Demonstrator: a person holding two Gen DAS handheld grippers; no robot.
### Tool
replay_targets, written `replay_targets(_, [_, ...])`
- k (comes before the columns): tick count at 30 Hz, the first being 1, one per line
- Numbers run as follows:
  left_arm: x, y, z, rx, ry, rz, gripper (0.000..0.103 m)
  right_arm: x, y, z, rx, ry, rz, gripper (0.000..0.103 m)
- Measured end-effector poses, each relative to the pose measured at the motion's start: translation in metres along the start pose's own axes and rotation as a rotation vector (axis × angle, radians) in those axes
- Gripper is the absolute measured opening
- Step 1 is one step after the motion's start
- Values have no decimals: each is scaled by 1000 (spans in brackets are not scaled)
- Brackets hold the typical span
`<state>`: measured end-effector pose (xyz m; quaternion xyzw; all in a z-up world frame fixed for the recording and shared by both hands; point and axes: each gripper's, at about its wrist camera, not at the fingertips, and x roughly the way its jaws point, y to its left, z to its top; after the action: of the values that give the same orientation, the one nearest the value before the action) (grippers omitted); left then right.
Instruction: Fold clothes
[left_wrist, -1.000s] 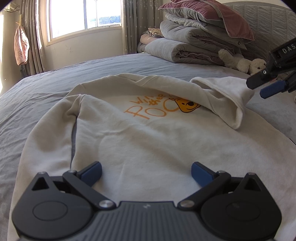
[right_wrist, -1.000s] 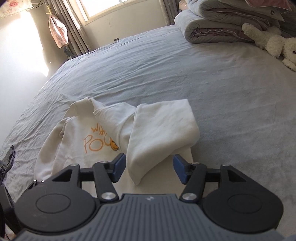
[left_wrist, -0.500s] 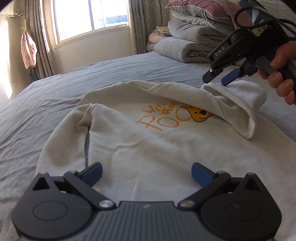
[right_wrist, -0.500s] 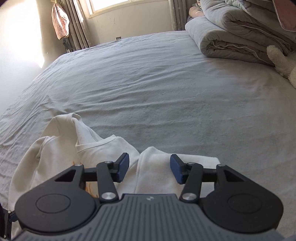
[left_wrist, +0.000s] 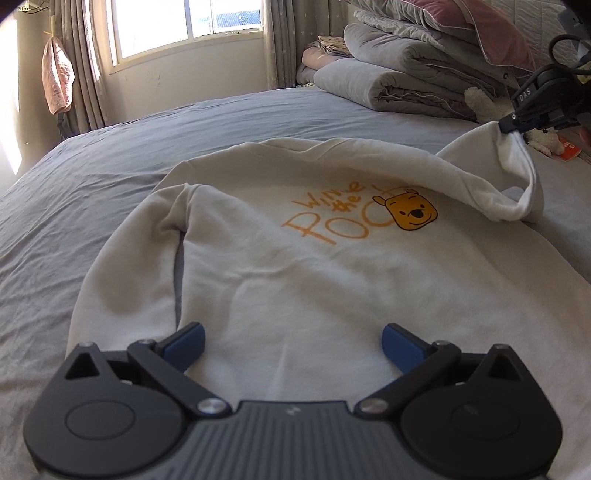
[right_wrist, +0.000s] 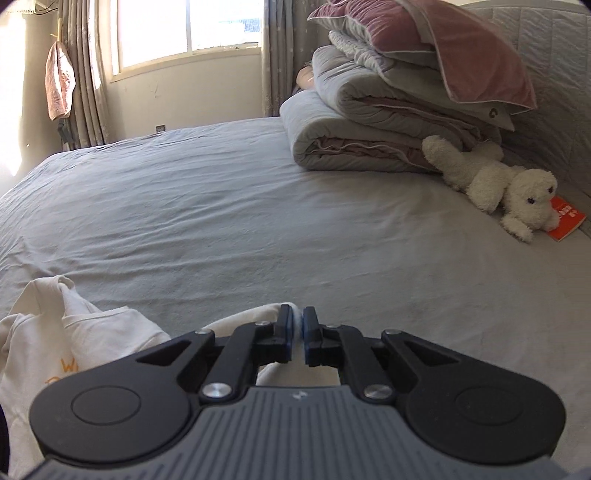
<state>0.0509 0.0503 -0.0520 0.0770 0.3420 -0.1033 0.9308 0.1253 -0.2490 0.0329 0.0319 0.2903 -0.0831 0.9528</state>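
Right gripper (right_wrist: 297, 338) is pinching the sleeve (left_wrist: 513, 173) up beside the sweatshirt (left_wrist: 314, 288), which is lying off to its left (left gripper (left_wrist: 291, 347) is hovering agape over the hem).

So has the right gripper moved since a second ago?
Yes. In the left wrist view the right gripper has risen from beside the sweatshirt to level with the plush toy, and it has shut on the sleeve.
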Motion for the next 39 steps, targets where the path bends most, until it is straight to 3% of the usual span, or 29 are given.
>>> replay_targets(8, [-3, 4, 4, 9, -13, 22, 102, -32, -84, -16, 201, -27, -157, 6])
replay_targets(12, [-5, 23, 8, -53, -15, 51, 102, -47, -112, -29, 307, -8, -205, 4])
replay_targets(17, [-9, 49, 11, -144, 17, 70, 102, -64, -116, -46, 414, 73, -70, 6])
replay_targets(18, [-11, 54, 11, -154, 21, 69, 102, -66, -113, -48, 410, 89, -34, 13])
replay_targets(21, [-17, 65, 10, -168, 33, 76, 102, -71, -105, -55, 397, 136, 65, 15])
replay_targets(25, [-19, 75, 4, -157, 87, 82, 98, -73, -101, -71, 411, 188, 173, 33])
replay_targets(28, [-25, 80, -1, -138, 109, 71, 92, -71, -100, -82, 418, 252, 215, 33])
replay_targets(32, [-40, 91, -6, -139, 116, 102, 92, -74, -95, -87, 415, 299, 271, 34])
replay_targets(36, [-46, 111, -18, -235, 173, 69, 91, -79, -88, -93, 395, 331, 310, 35])
replay_targets(39, [-48, 117, -26, -274, 209, 38, 84, -81, -80, -97, 357, 349, 323, 36])
